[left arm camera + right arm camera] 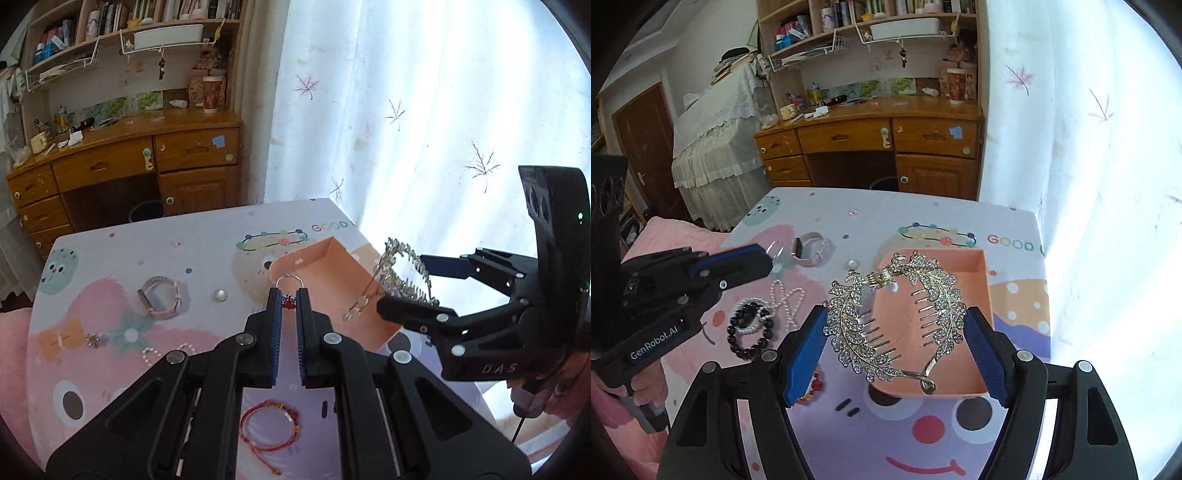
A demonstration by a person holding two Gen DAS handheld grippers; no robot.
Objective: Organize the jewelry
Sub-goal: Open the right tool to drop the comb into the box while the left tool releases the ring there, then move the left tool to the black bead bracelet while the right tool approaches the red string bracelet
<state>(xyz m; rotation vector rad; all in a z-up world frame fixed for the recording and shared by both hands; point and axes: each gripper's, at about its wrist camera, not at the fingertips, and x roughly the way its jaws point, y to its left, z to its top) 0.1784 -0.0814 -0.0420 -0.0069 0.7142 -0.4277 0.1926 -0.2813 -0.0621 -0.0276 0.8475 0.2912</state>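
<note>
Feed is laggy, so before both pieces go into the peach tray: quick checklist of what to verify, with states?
1. Left hand-held gripper shut on red-beaded silver hoop earring: ok.
2. Right hand-held gripper holding rhinestone gold leaf hair comb by both sides: ok.
3. Peach rectangular tray has room inside: ok.
4. Comb above tray: ok.
5. Earring above tray: cannot tell.

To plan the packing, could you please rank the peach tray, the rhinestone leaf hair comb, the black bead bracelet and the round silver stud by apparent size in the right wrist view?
1. Peach tray
2. Rhinestone leaf hair comb, though it is lifted nearer the camera
3. Black bead bracelet
4. Round silver stud
</note>
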